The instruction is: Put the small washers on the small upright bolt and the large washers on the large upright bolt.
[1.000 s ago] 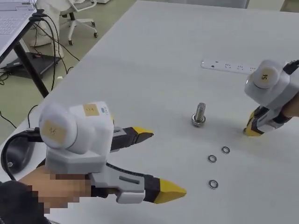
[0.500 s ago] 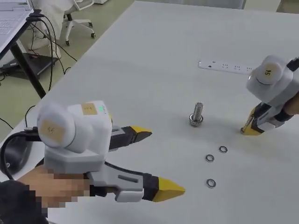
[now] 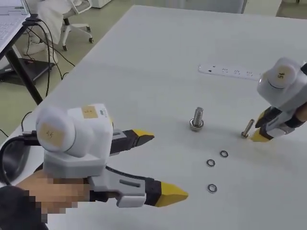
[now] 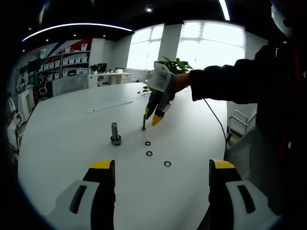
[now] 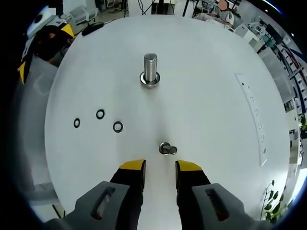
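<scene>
White table (image 3: 144, 62) — large bolt (image 3: 196, 118) upright mid-table; small bolt (image 3: 247, 128) upright at its 3 o'clock, just before the right gripper (image 3: 259, 136), jaws narrow, empty. Three small washers (image 3: 224, 154) loose at 5 o'clock — within reach. Left gripper (image 3: 163, 165) wide, empty, seemingly on standby.

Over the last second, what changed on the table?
The right gripper has let go of the small bolt and drawn back slightly; the bolt now stands free ahead of its open jaws. The large bolt, the three loose washers and the open left gripper stayed put.
</scene>
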`<state>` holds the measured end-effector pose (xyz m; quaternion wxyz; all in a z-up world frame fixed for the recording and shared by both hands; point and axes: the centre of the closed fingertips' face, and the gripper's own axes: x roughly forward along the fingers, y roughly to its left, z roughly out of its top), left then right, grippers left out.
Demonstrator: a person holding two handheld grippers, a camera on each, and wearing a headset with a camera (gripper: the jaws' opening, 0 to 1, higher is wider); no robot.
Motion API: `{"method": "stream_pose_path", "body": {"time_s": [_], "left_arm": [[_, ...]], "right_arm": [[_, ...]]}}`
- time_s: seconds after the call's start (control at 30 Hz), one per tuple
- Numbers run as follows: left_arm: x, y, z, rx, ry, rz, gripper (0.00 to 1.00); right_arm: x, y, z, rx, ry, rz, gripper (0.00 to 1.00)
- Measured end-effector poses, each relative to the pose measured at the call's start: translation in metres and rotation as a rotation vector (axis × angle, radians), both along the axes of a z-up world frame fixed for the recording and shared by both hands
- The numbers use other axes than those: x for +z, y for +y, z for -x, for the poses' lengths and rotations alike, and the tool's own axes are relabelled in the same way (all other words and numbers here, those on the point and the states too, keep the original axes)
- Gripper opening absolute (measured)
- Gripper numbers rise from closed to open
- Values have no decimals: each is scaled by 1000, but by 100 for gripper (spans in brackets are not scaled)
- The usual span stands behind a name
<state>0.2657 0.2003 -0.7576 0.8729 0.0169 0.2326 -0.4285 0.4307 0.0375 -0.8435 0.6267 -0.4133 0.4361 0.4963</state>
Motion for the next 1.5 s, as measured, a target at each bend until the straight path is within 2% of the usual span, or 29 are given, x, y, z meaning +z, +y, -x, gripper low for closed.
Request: {"method": "stream_pose_path", "body": {"time_s": [0.4, 0.97, 1.5], "left_arm": [[4, -3, 3, -12, -14, 0, 80], [8, -1, 7, -6, -31, 2, 80], [9, 4, 8, 19, -36, 6, 80]], "right_arm": [[4, -4, 18, -1, 1, -2, 26], [-1, 33, 54, 77, 24, -35, 25], [-14, 58, 60, 136, 50, -33, 24]]}}
